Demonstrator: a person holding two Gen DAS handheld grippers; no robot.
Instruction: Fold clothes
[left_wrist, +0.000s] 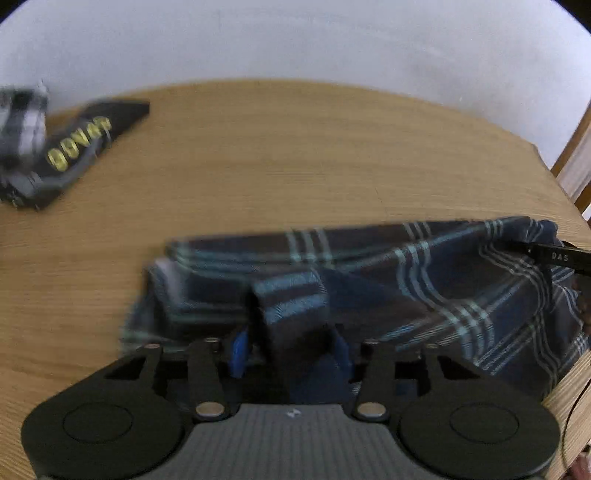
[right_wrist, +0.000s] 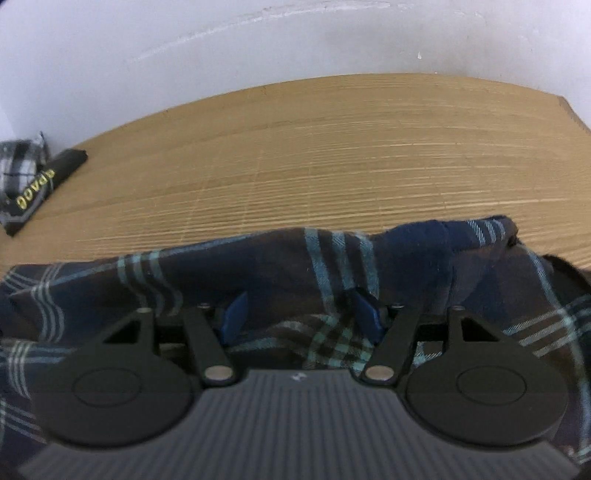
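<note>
- Wooden table bears the plaid shirt at its near edge.
- Left gripper: jaws apart, a fold between.
- Right gripper: apart over cloth.
- Yellow lettering on the black garment is unreadable; "DAS" shows only in the left view.

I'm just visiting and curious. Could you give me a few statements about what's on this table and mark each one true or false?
1. The plaid garment lies on a wooden table. True.
2. The plaid garment is red and white. False: it is dark blue and brown with light blue stripes.
3. A black item with yellow lettering lies at the far left of the table. True.
4. The black item with yellow lettering touches the plaid garment. False: bare wood lies between them.
5. Cloth lies between the blue fingers of the right gripper. True.
</note>
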